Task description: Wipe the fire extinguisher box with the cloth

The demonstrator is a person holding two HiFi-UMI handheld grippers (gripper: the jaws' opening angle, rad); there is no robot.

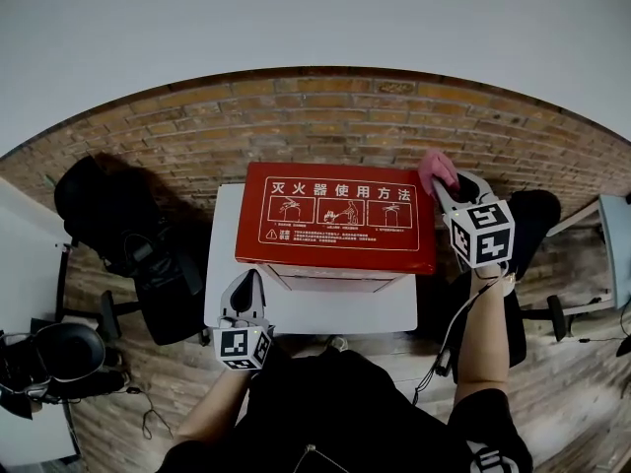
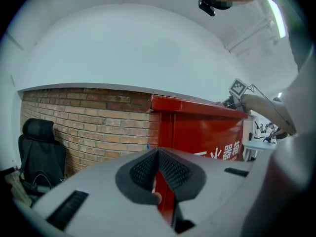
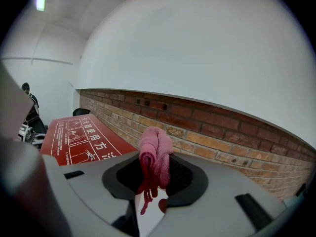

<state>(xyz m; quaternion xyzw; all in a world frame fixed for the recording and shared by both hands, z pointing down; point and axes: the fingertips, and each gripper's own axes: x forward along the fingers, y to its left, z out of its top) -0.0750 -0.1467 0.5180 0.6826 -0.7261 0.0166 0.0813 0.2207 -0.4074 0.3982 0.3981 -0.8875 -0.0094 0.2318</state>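
Note:
A red fire extinguisher box with white printed instructions on its lid stands on a white table against a brick wall. The box's red top lies left of my right gripper, and its red front rises ahead of my left gripper. My right gripper hovers beside the box's right end, shut on a pink cloth that bunches up between its jaws. My left gripper is shut with nothing in it, low at the table's front left.
A black office chair stands left of the table, close to the left gripper. More dark gear sits at the far left. The brick wall runs right behind the box. Another chair base shows at the right.

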